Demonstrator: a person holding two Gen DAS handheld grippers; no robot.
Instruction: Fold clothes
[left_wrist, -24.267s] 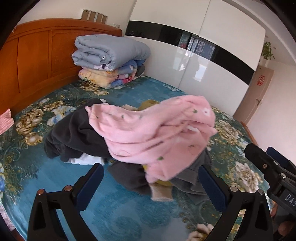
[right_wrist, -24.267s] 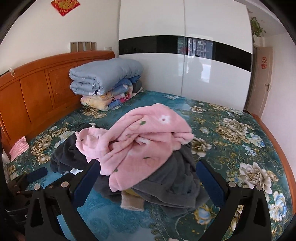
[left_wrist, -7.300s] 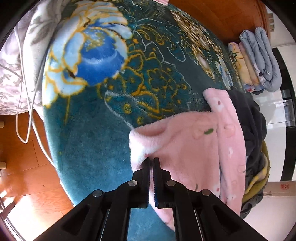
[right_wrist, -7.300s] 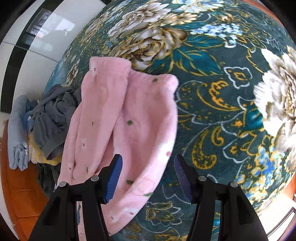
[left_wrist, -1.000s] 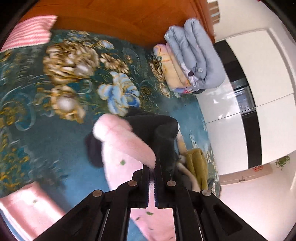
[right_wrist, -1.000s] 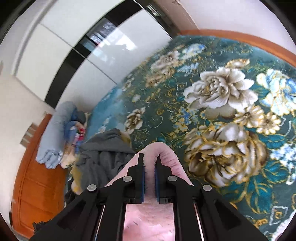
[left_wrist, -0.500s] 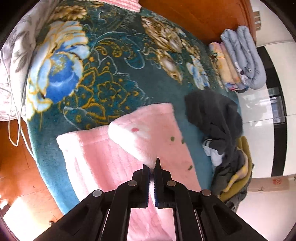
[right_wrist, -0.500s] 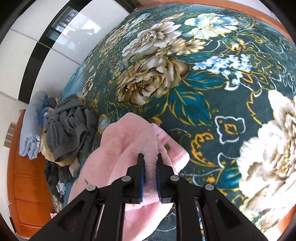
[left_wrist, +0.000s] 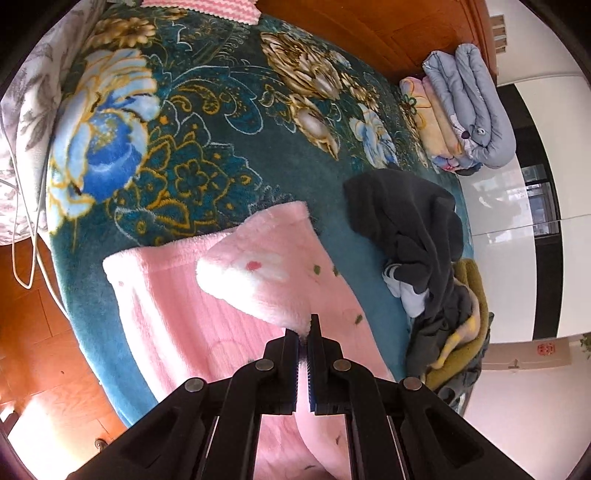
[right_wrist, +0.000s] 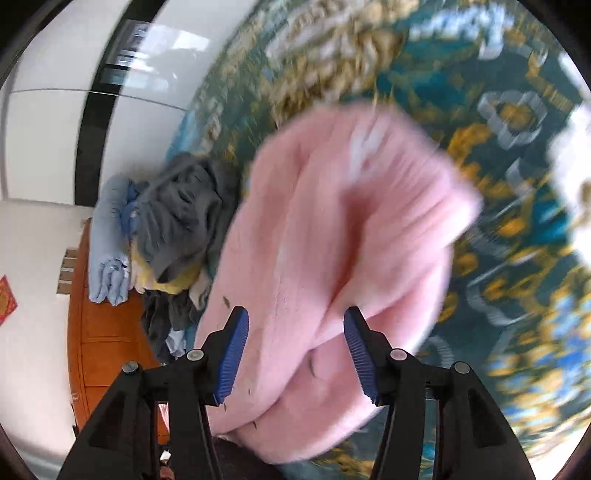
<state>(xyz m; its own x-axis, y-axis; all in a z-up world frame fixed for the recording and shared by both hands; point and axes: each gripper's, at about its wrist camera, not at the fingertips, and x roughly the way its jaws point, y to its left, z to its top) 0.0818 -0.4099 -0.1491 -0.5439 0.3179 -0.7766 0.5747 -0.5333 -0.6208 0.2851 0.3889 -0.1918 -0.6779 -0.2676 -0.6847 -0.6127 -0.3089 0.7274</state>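
Pink fleece garment (left_wrist: 266, 280) has its folded corner clenched in the left gripper (left_wrist: 305, 330) jaws; the right gripper (right_wrist: 295, 339) jaws, just opening, straddle it untouching. Dark clothes (left_wrist: 413, 221) lie at two o'clock on the bed (left_wrist: 229, 147).

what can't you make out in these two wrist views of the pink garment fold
- Right wrist view: motion blur smears the pink garment and the bedspread; its print and fold edges are unreadable.
- Left wrist view: the left gripper hides the garment's pinched edge and near end.
- Both views: the dark clothes pile is tangled; separate items cannot be told.
- Right gripper has just been opening; fabric contact unclear.
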